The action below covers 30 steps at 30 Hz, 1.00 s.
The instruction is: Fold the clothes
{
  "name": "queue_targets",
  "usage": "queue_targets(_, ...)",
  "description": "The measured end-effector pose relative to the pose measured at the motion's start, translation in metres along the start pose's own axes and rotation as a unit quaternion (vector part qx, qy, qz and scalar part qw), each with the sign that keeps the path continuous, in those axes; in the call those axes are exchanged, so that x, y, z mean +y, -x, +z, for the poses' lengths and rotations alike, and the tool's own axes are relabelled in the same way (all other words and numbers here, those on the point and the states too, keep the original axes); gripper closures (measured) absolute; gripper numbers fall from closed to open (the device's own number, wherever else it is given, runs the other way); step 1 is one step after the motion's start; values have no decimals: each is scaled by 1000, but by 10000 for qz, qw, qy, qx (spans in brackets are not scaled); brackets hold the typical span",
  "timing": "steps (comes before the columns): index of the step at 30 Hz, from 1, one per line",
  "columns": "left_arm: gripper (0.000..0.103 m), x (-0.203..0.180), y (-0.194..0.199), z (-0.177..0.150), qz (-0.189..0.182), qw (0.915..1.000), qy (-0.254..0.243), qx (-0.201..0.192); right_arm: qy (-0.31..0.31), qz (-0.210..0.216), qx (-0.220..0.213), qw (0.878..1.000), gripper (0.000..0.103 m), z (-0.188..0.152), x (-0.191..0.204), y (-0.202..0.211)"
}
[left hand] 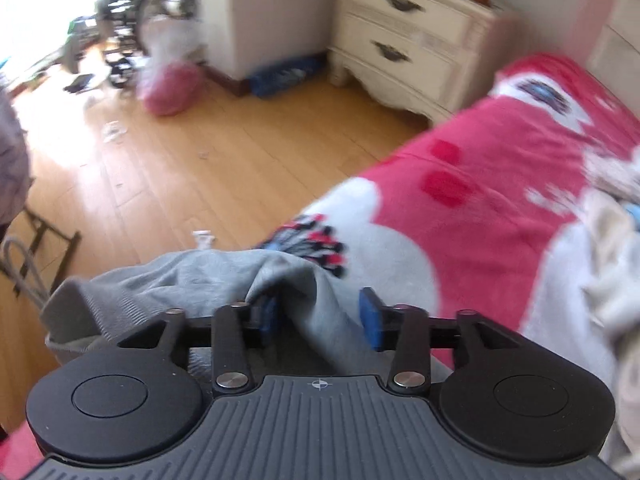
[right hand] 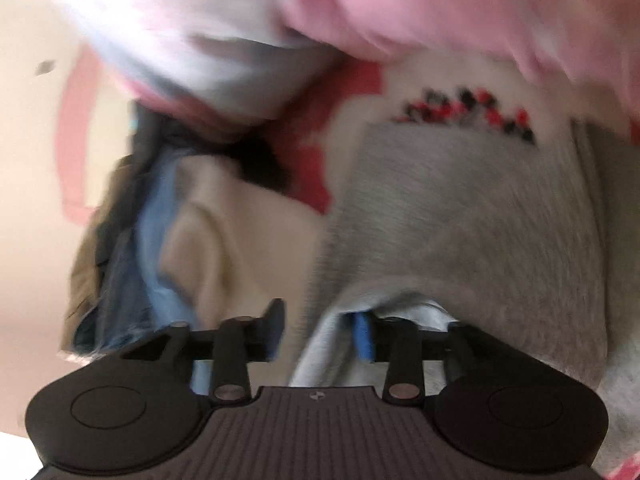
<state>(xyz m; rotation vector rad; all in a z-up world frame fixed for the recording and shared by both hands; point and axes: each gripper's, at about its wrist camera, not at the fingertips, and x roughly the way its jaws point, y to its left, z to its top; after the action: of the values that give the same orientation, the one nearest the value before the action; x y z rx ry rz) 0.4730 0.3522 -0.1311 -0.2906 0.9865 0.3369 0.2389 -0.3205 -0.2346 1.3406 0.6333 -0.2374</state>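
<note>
Blurred clothes pile; grey garment partly behind left tool

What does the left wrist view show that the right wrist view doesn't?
Only the left wrist view: wooden floor, cream nightstand, a wheelchair, and the left tool open with grey garment fabric between its fingers. Only the right wrist view: a blurred clothes pile and the open right tool. Both: the grey garment and the red-and-white blanket.

nightstand by wall | wood floor | pink bag | wheelchair
</note>
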Motion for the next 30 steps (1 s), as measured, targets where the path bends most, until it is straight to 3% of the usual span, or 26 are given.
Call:
queue_targets(2,47,-1,11,4,-400,9991,-98,-32,124,78,-29,9999,60,7,2,-4)
queue_targets(4,46,2,15,10,-814,9966,-8,-117,-192,87,-81,9997,60,16,-6,-12)
queue_targets(6,46,5,11,20,-1064,9934,426,-24,-827,181,-67,9964,60,22,-17,-16)
queue_targets(7,46,10,10,23,-1157,9903,767,12,-842,237,-75,9961,60,19,-14,-11)
queue_targets(9,46,19,17,23,-1273,9869,992,-53,-452,149,-129,9988,60,14,-3,8)
queue_targets(12,46,35,44,15,-1263,9897,594,-309,218,-262,-312,9989,58,4,11,52)
queue_targets(13,46,43,54,12,-1203,9911,426,-368,457,-450,-498,9967,53,2,13,67)
queue_targets(14,46,52,62,8,-1096,9927,303,-405,702,-672,-727,9926,49,3,14,82)
queue_targets(17,45,85,85,-9,-708,9963,5,-496,1128,-1272,-1254,9774,52,11,15,116)
queue_targets(20,45,127,93,-31,-342,9983,174,-449,1369,-1041,-735,9824,47,-7,22,120)
queue_targets(23,45,156,86,-60,-429,9971,613,-132,1466,-684,446,9858,46,-55,22,96)
queue_targets(26,45,164,63,-94,-788,9889,1236,248,496,-467,1337,9887,46,-105,-8,66)
queue_targets(28,45,165,44,-113,-1049,9762,1855,406,-107,-449,1433,9886,45,-126,-30,48)
queue_targets(30,38,163,33,-123,-1156,9677,2227,239,-624,-271,1141,9911,45,-137,-50,35)
